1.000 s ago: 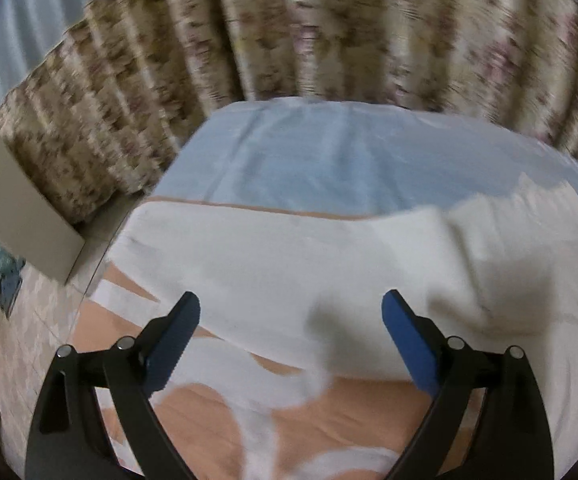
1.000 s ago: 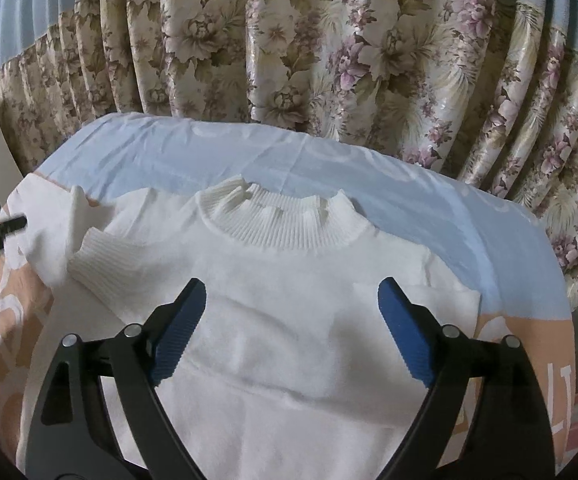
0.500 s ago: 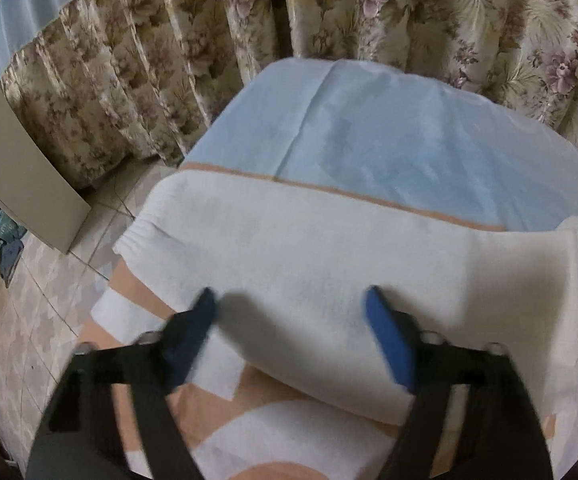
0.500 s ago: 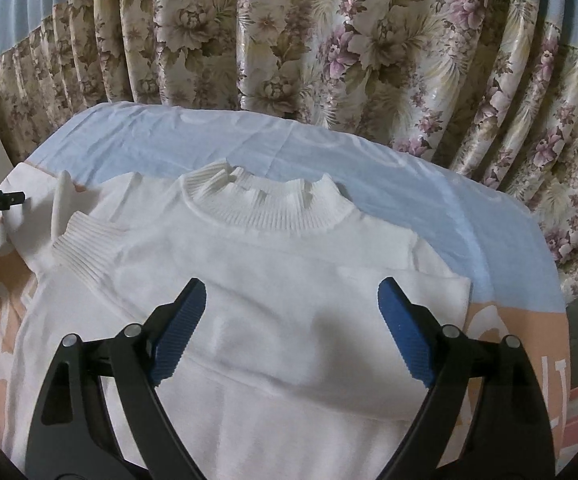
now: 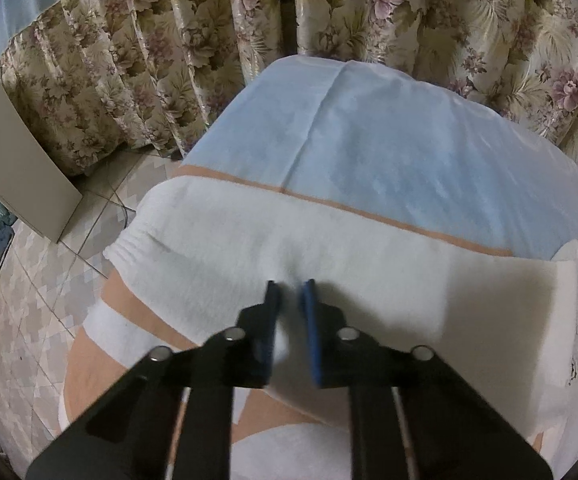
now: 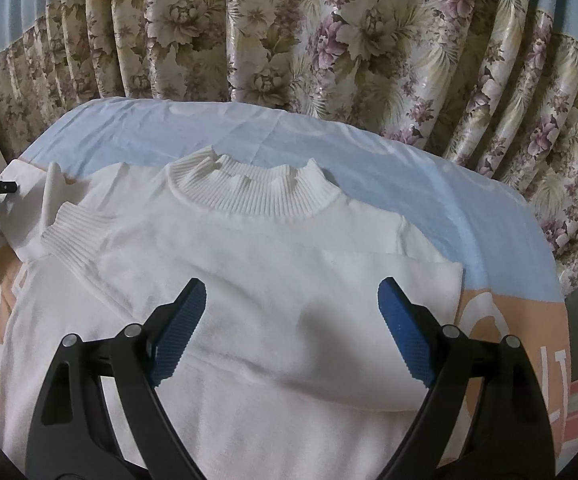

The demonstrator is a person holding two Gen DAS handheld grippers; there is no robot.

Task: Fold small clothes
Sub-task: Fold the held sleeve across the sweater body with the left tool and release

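Sweater lies flat on the bed; left gripper is closing, pinching its outstretched sleeve; lift gently and carry it across the chest, right gripper hovering open

Hanging in folds behind: floral curtains. Showing at left: pale tiled floor, leaning grey board.

Left wrist view close above the white sweater's sleeve, facing curtains at 12 o'clock, right wrist view higher over its body, both sharing sweater, blue sheet.
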